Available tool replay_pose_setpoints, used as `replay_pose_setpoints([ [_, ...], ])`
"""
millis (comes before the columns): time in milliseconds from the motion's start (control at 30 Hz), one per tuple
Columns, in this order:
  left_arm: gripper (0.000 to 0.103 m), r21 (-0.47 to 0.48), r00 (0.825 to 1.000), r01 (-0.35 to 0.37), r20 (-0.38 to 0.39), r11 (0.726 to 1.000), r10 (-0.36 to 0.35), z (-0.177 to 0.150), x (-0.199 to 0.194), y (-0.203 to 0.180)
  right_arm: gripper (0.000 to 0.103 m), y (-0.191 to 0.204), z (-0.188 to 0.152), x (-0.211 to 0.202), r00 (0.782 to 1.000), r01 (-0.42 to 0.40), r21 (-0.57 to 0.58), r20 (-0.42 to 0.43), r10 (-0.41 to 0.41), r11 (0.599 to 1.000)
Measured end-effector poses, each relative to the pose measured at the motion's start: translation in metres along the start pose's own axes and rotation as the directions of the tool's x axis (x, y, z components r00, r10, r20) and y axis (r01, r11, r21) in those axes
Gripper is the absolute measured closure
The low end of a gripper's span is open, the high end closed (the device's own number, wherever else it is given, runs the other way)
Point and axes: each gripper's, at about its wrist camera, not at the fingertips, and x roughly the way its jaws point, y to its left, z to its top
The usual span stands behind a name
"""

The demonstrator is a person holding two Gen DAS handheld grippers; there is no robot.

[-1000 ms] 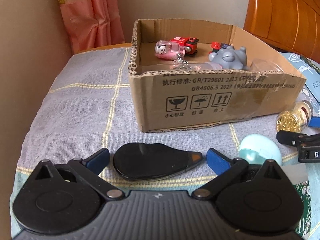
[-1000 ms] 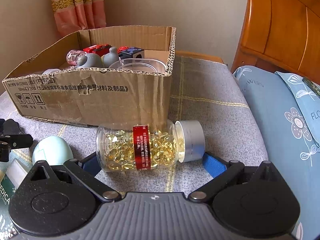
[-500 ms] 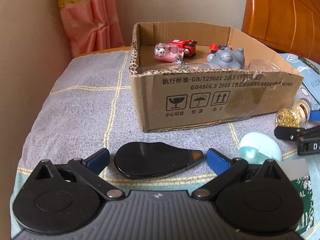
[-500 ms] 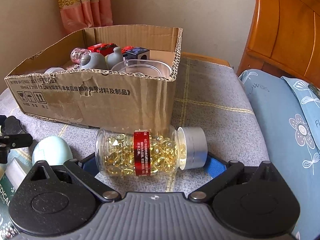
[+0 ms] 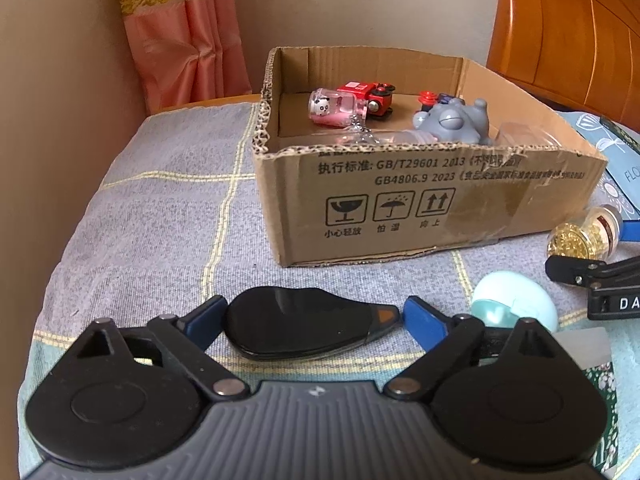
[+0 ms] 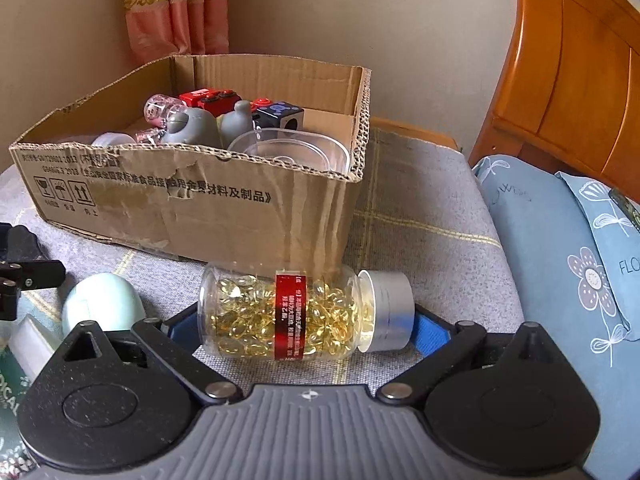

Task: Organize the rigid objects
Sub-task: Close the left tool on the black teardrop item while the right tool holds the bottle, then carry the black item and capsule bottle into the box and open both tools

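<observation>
Straddling a flat black teardrop-shaped case on the grey checked cloth, the left hand-held gripper tilts downward; its jaws have just been narrowing, the left pad touching. The right hand-held gripper clamps one clear capsule bottle endwise. Beyond: one open cardboard box holding toys.

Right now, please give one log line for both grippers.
left gripper: jaws just closing, case between | right gripper: shut on bottle
</observation>
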Motion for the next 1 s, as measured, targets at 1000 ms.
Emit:
replay_pose_setpoints([
  [1000,0.014,0.195,0.985,0.164,-0.082,0.967,-0.151,0.056,-0.067,-0.003,0.007,-0.023,0.026,-0.072,0.979,-0.203,-0.095,-0.023,0.201,0.975],
])
